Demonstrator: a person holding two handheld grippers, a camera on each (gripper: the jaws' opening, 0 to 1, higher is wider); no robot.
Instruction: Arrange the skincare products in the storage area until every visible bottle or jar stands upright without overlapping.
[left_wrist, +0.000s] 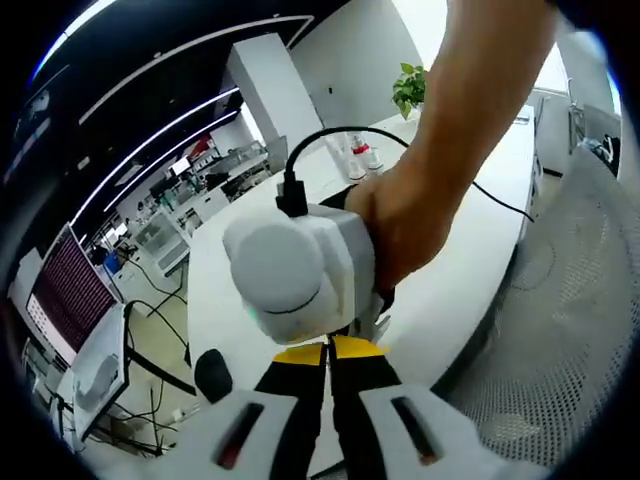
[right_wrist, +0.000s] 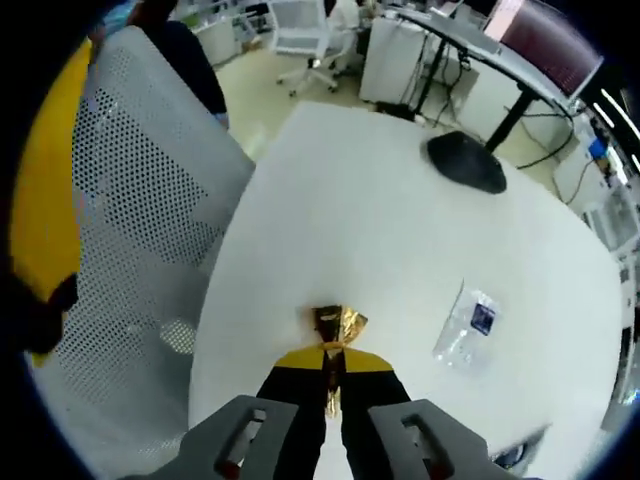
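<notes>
A: What is being seen along the left gripper (left_wrist: 327, 352)?

B: Its yellow-tipped jaws are being held pressed together with nothing between them. Directly ahead, the right gripper (left_wrist: 300, 265) is being gripped by a person's hand (left_wrist: 415, 215), and much of the white table (left_wrist: 470, 250) is being blocked by it. A black cable (left_wrist: 330, 140) is being run from its top, and another line is trailing across the table at the right.

A: Are any bottles being shown?

B: A few small bottles (left_wrist: 362, 155) are being shown far along the table, past the hand, too small to be told apart. A potted plant (left_wrist: 410, 88) is standing beyond them. A perforated grey chair (left_wrist: 570, 300) is being seen at the right, just beside the table edge, and a monitor (left_wrist: 65, 295) at the far left.

A: And in the right gripper view?

B: The right gripper (right_wrist: 331, 372) is being kept closed on a crumpled gold foil wrapper (right_wrist: 338, 325), which is sticking out past the tips over the table (right_wrist: 370, 230). A clear plastic bottle (right_wrist: 466, 326) with a dark label is lying on its side to the right, near the tips but apart from them. A black disc-shaped thing (right_wrist: 465, 160) is resting far across the table. The perforated chair (right_wrist: 150, 220) is being pushed close against the left edge.
</notes>
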